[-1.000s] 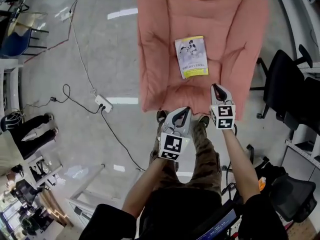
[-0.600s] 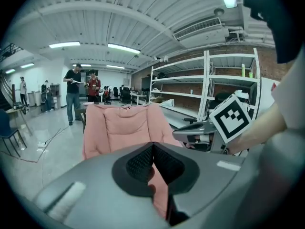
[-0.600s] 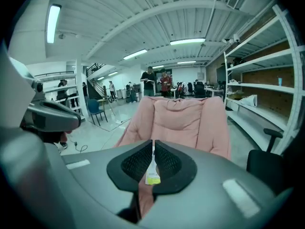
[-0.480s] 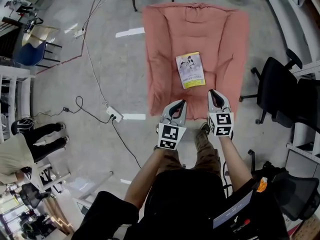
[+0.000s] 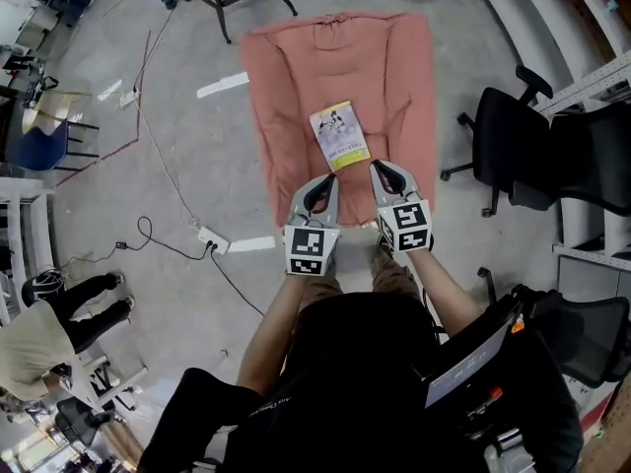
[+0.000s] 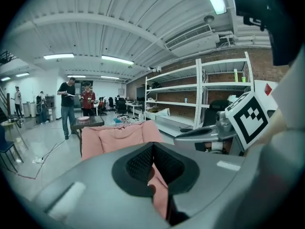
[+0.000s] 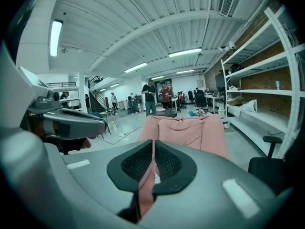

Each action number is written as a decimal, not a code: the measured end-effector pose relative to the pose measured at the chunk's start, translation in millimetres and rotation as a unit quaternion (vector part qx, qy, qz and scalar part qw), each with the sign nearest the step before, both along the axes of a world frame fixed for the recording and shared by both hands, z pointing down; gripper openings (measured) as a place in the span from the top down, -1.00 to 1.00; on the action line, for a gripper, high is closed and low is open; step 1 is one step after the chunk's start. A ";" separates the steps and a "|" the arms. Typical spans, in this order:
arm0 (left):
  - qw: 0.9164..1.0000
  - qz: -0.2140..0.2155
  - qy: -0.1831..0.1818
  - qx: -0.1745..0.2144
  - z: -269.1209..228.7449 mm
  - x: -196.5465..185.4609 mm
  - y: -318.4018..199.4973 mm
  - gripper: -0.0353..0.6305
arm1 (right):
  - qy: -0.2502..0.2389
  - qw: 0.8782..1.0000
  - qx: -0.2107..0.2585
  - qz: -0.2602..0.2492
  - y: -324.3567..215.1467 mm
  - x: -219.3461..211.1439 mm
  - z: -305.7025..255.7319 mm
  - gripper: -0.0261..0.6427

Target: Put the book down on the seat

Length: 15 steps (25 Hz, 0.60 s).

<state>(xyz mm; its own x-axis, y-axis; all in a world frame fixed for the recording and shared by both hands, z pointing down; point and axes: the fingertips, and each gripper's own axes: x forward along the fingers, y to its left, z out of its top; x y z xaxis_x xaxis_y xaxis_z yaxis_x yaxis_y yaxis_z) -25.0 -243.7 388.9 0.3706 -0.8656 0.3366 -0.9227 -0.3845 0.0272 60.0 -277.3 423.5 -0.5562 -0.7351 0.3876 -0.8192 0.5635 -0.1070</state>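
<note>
Looking down, I see the pink padded seat (image 5: 394, 87) carrying the book (image 5: 339, 136) flat near its middle. I judge it a light, bendy paperback, best pinched by the spine. My left hand-held gripper (image 5: 327, 179) and right hand-held gripper (image 5: 380, 168) hover closed, empty.

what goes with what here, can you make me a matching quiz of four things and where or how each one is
Things:
1. book
2. office chair
3. power strip
4. left gripper

Places or states, as the head view shows them:
a. on the floor, left of the cushion
b. shut, holding nothing
c. on the floor, right of the cushion
d. lying flat on the cushion

Pairs: 1-d, 2-c, 3-a, 4-b
</note>
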 end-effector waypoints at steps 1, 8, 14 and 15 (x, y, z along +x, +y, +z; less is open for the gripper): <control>1.000 0.003 -0.002 0.004 -5.1 0.4 -1.8 0.89 | -0.003 1.000 0.005 0.000 0.0 -0.8 -7.1 0.84; 0.999 -0.002 -0.007 0.038 -42.5 -12.4 -28.8 0.89 | -0.019 0.999 0.037 0.000 -10.3 -10.8 -52.2 0.84; 0.997 -0.005 -0.007 0.077 -77.2 -17.6 -52.9 0.89 | -0.032 0.996 0.088 -0.003 -24.3 -17.3 -102.6 0.84; 0.996 -0.005 -0.006 0.084 -83.1 -18.7 -55.7 0.89 | -0.034 0.995 0.098 -0.004 -26.0 -19.1 -111.9 0.84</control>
<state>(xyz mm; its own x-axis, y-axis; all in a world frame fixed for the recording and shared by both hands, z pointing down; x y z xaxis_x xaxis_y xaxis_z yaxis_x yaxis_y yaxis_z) -43.7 -299.4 305.8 0.3590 -0.9135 0.1913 -0.9261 -0.3742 -0.0487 41.0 -303.2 311.6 -0.5821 -0.7885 0.1986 -0.8094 0.5853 -0.0485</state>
